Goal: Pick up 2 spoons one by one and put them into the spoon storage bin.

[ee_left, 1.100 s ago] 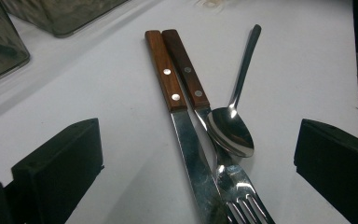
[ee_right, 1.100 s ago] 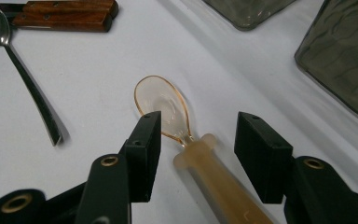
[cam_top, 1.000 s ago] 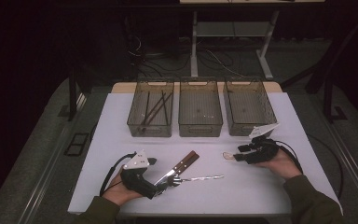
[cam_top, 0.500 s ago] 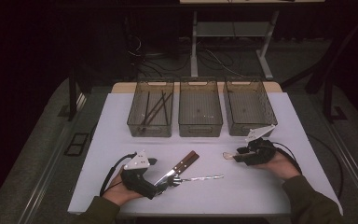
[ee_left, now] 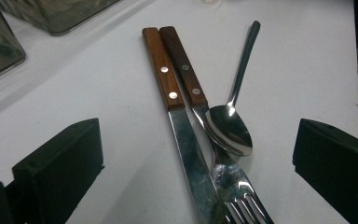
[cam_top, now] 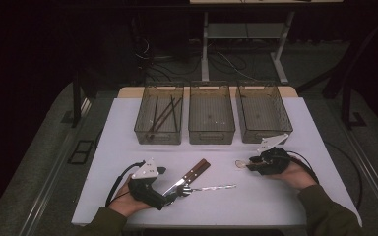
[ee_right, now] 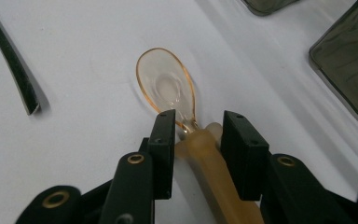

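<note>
A clear amber plastic spoon (ee_right: pixel 165 86) lies on the white table, its bowl pointing away from my right gripper (ee_right: pixel 198 128). That gripper's jaws have just been closing, and both pads now press on the spoon's thick handle. From above, the spoon (cam_top: pixel 239 164) sticks out left of the right gripper (cam_top: pixel 250 166). My left gripper (ee_left: pixel 196 144) stands open over a wooden-handled knife (ee_left: pixel 168 88), a darker wooden-handled fork (ee_left: pixel 186 74) and a metal spoon (ee_left: pixel 228 133) whose bowl rests on the fork. In the high view, the left gripper (cam_top: pixel 174 193) sits at the near end of that cutlery (cam_top: pixel 199 169).
Three see-through bins stand in a row at the back of the table (cam_top: pixel 123 147): the left bin (cam_top: pixel 158 119) holds several dark sticks, while the middle bin (cam_top: pixel 211 118) and right bin (cam_top: pixel 262 115) look almost bare. Cables trail from both grippers.
The right gripper's jaws have drawn in around the plastic spoon. Both hands and the cutlery have stayed where they were.
</note>
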`<control>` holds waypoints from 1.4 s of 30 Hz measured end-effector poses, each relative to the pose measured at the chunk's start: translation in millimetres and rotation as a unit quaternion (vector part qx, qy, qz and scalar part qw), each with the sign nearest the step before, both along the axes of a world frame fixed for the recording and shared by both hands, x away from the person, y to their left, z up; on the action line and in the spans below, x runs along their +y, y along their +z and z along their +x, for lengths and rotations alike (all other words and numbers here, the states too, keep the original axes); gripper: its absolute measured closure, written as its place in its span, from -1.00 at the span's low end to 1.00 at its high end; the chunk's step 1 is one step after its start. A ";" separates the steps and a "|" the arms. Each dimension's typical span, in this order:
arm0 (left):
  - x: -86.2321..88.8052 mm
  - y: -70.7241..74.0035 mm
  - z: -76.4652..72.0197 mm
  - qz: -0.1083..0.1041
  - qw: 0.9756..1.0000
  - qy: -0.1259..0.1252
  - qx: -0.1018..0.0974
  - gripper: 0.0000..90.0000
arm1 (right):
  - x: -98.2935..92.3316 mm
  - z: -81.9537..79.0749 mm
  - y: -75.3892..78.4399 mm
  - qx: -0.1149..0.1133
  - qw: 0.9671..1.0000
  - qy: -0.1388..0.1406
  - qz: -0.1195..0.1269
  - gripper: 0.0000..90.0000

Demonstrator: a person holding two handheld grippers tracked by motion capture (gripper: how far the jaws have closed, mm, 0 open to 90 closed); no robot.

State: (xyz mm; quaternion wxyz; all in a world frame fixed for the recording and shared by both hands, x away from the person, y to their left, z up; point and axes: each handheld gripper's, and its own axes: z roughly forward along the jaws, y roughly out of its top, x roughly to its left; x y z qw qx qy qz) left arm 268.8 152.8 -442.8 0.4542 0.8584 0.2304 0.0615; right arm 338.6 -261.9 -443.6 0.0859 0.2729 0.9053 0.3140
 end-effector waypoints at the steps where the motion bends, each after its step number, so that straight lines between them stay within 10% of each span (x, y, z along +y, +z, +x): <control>1: 0.1 0.0 0.2 0.001 1.000 0.000 0.000 -0.99 | 0.2 -0.5 0.3 -0.001 1.000 -0.001 -0.003 0.48; 22: 0.5 0.6 1.6 -0.006 1.000 0.005 -0.002 -0.99 | 0.1 -5.5 2.7 -0.008 1.000 0.007 -0.011 0.51; 42: -0.4 0.7 2.5 -0.008 1.000 0.003 -0.001 -0.99 | -15.9 -2.3 17.7 -0.011 0.998 -0.016 0.067 0.52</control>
